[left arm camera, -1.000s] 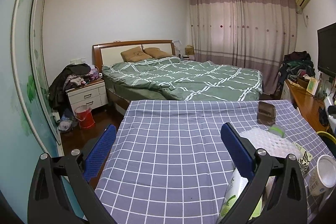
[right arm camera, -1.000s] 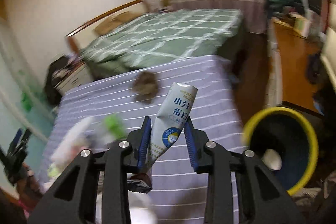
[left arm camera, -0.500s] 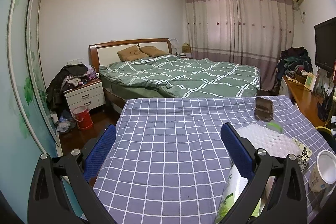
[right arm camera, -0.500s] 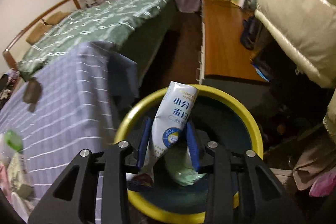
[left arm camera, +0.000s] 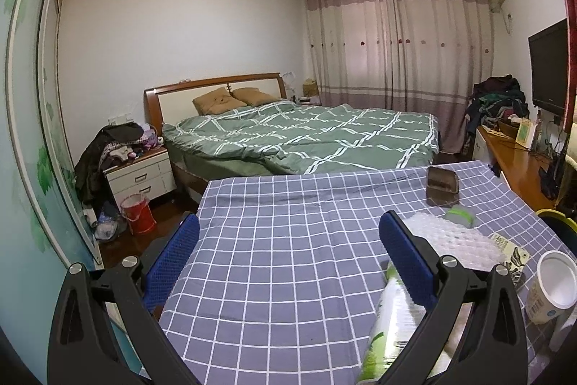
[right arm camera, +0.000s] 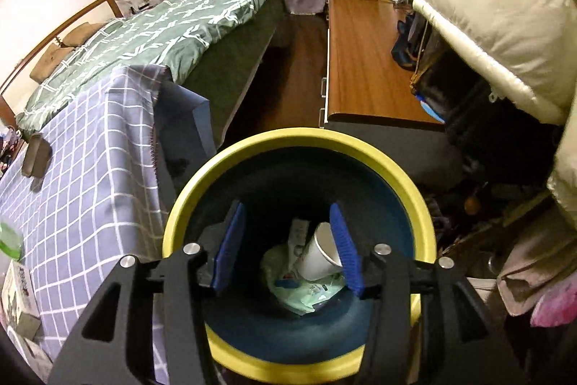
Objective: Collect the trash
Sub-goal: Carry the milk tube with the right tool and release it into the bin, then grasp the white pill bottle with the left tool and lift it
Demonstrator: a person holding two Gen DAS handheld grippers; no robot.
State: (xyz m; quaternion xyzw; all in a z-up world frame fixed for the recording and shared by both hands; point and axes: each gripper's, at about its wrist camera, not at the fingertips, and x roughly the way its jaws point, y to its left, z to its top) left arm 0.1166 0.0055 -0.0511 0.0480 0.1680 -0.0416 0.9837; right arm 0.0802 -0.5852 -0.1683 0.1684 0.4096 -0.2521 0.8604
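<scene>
My right gripper (right arm camera: 286, 222) hangs over the yellow-rimmed bin (right arm camera: 407, 183) and points down into it. Its jaws are opening and nothing is between them. At the bottom of the bin a white pouch (right arm camera: 298, 235) leans beside a white paper cup (right arm camera: 317, 258), on a pale green wrapper (right arm camera: 306, 293). My left gripper (left arm camera: 288, 219) is open and empty above the checked tablecloth (left arm camera: 281, 240). A green-and-white packet (left arm camera: 389, 323) lies under its right finger. Bubble wrap (left arm camera: 454, 240), a white cup (left arm camera: 551, 287) and a printed packet (left arm camera: 508, 248) lie to the right.
A brown box (left arm camera: 441, 184) and a green-capped object (left arm camera: 459, 215) sit further back on the table. A bed (left arm camera: 310, 136) lies beyond the table, and a wooden desk (right arm camera: 364, 60) runs behind the bin. A cream padded jacket (right arm camera: 497, 9) hangs at the right.
My right gripper swung from above the table to over the bin, and the white pouch left its jaws and dropped in. The left gripper barely moved.
</scene>
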